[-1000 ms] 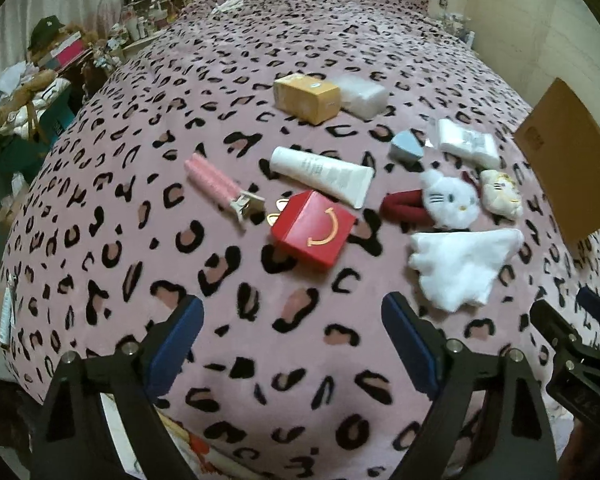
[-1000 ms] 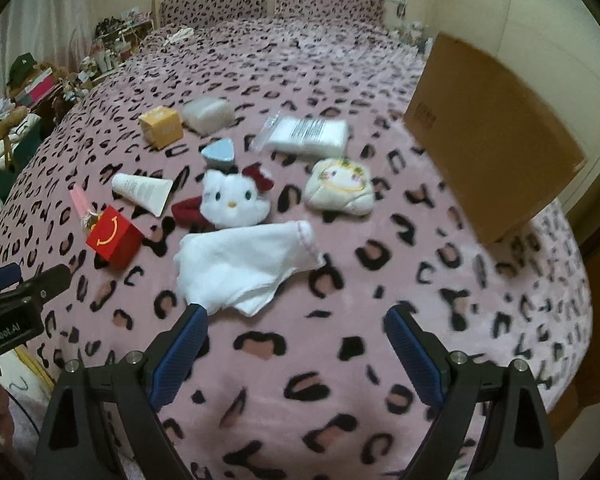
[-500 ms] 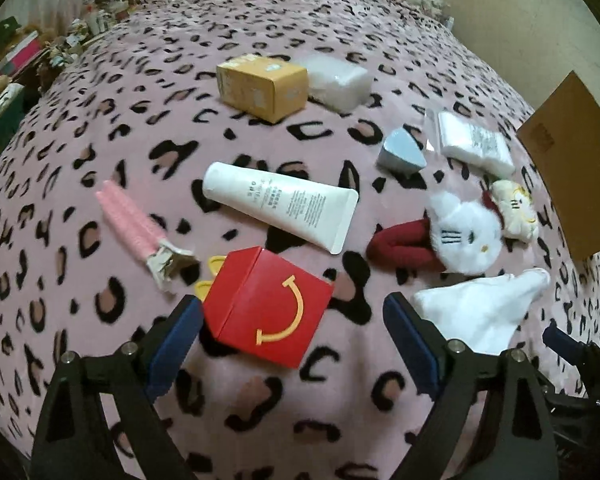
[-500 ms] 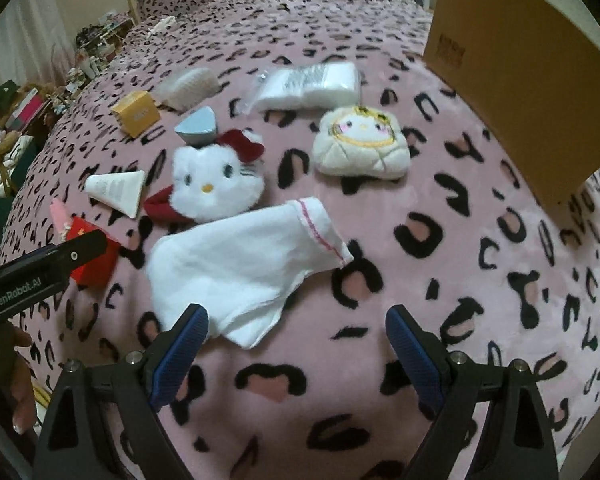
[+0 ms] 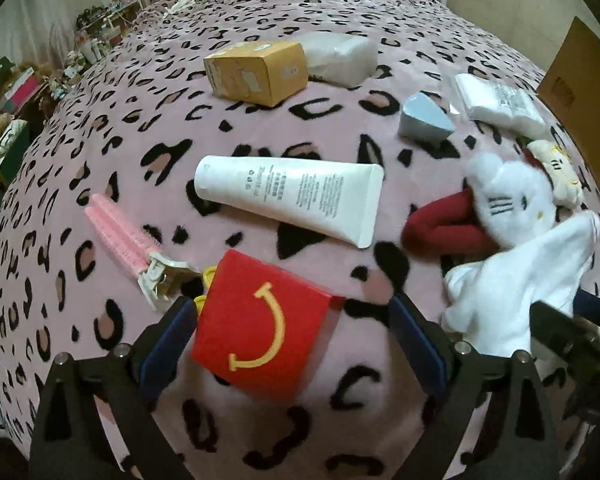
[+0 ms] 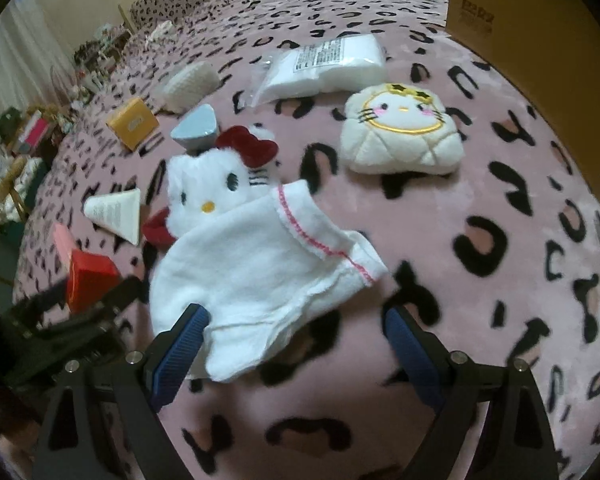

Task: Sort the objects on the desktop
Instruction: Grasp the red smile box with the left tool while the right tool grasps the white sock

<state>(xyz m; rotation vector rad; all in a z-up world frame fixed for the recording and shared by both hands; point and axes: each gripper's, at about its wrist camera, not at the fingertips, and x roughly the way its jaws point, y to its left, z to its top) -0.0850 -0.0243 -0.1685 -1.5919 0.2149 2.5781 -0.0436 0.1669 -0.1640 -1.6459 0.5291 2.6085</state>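
A red box with a yellow smile (image 5: 260, 324) lies on the leopard-print blanket between the wide jaws of my left gripper (image 5: 294, 320); the jaws are opening and the pads do not press it. Beyond it lie a white tube (image 5: 292, 196), a pink clip (image 5: 128, 244), a yellow carton (image 5: 256, 72) and a blue wedge (image 5: 422, 122). A white cloth (image 6: 256, 276) lies partly between the open jaws of my right gripper (image 6: 294, 332), its left pad over the cloth's edge. Behind it sit a white cat plush with a red bow (image 6: 216, 184) and a cream cat pouch (image 6: 400, 128).
A cardboard box (image 6: 540, 48) stands at the right edge of the bed. A clear bag of white pads (image 6: 324, 66) and a white packet (image 5: 340, 58) lie farther back. Cluttered shelves (image 5: 16, 92) stand left of the bed. Pillows line the far end.
Both grippers have come down and forward toward the blanket. The red box now sits between the left jaws and the white cloth reaches between the right jaws.
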